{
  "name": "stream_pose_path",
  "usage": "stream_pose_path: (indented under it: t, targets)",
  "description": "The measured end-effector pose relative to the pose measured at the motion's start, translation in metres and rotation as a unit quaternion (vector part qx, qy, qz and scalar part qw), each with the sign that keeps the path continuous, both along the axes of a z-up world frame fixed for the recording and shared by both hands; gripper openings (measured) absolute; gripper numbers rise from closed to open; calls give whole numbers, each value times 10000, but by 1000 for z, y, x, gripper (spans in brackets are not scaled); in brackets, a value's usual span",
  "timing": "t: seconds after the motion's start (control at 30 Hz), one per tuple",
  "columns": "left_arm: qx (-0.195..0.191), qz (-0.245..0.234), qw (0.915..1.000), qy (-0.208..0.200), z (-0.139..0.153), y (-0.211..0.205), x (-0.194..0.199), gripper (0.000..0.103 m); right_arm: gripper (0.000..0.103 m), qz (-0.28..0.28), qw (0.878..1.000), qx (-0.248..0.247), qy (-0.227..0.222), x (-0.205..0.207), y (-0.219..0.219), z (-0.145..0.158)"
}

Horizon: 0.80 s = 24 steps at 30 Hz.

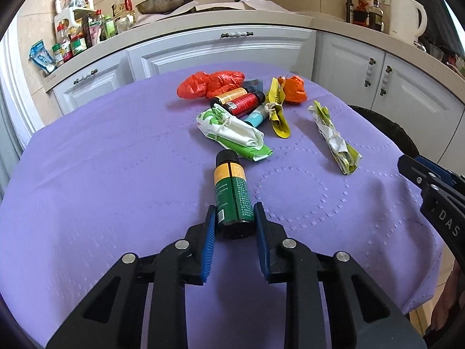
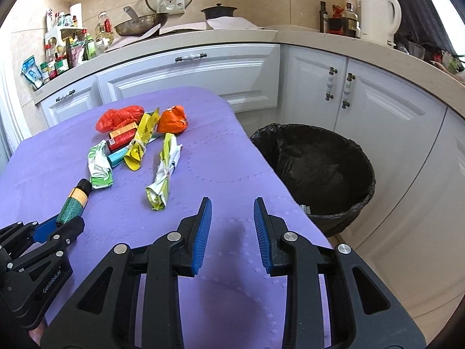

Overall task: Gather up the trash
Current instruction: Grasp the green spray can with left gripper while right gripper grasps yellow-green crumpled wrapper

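Note:
A green bottle [image 1: 231, 186] with an orange band and black cap lies on the purple tablecloth [image 1: 116, 174]. My left gripper [image 1: 234, 206] is shut on its base, a blue pad pressing each side; the right wrist view shows the same grip on the bottle [image 2: 74, 200]. Beyond it lie a tied green-white wrapper [image 1: 232, 133], a red bottle [image 1: 244, 103], a yellow wrapper [image 1: 277, 110], red bags [image 1: 209, 84], an orange bag [image 1: 293, 88] and a yellow-green bundle [image 1: 334, 136]. My right gripper [image 2: 232, 200] hovers open over the cloth's right side, nothing between its pads.
A black-lined trash bin [image 2: 369, 180] stands on the floor right of the table, below the cloth's edge. White cabinets [image 2: 189, 69] and a cluttered counter with a kettle [image 2: 377, 17] lie behind. The cloth near me is bare.

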State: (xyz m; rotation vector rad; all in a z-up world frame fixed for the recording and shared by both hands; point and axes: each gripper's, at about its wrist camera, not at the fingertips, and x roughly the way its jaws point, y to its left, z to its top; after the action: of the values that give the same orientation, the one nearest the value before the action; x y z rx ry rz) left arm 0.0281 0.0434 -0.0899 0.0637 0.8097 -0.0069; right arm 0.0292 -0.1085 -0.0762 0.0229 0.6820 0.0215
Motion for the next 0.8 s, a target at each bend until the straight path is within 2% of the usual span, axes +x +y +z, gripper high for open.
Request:
stream_pose_path:
  t: [0.23,0.53,0.67,0.8]
  targets:
    - [-47,101,9999,-12,4,13,1,26,30,188,9998,-19,5,8,15,2]
    - [-24,549,9982,-237,15,50,6,25,30,444,9990,-33,49,28,42,5]
    - [-23,751,9969,-244,16,68,14,25,35,505,9985,-42,212,40,52,2]
    - [-14,845,9961,-251,17,80,18,25,35,515,9978,-42,405,50,58,-2]
